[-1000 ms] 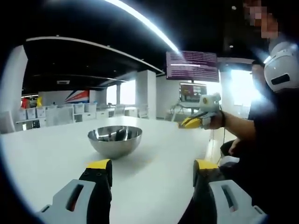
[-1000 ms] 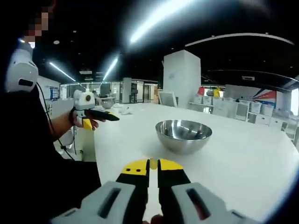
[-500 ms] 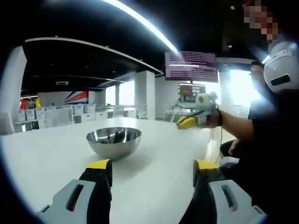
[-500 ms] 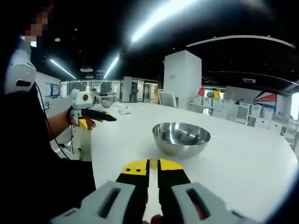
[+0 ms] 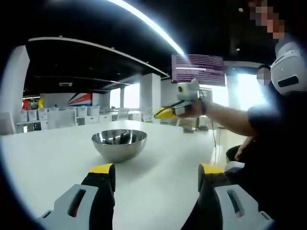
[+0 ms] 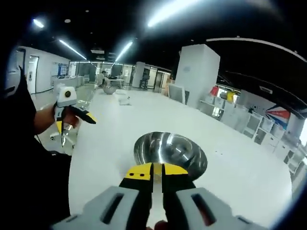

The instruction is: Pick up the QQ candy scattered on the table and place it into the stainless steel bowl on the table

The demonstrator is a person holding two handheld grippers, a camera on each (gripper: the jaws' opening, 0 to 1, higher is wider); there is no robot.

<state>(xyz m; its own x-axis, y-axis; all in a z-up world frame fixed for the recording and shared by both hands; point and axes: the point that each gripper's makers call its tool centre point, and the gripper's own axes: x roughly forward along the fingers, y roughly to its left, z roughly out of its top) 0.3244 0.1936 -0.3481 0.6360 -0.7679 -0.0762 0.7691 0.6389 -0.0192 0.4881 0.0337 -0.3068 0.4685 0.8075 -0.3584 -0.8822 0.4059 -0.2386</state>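
Observation:
The stainless steel bowl [image 5: 119, 143] stands on the white table [image 5: 53, 163] ahead of my left gripper [image 5: 156, 170], which hovers low over the table, open, with nothing between its jaws. Beyond the bowl and higher up, a hand holds my right gripper [image 5: 161, 114]. In the right gripper view, the right gripper [image 6: 157, 168] is shut on a small pale yellow QQ candy [image 6: 157, 167] just above the near rim of the bowl [image 6: 144, 143]. The bowl's inside looks shiny; I cannot tell its contents. The left gripper [image 6: 76, 120] shows at the left, open.
The person's dark-clothed body [image 5: 273, 143] stands at the table's right edge in the left gripper view. Small pale items [image 6: 123, 98] lie far down the table. A lit screen [image 5: 197, 68] hangs in the background. Bare table surface [image 6: 100, 153] surrounds the bowl.
My right gripper has risen and moved forward with the candy, from beside the bowl to above its near rim, now looking down into it. The left gripper has barely moved.

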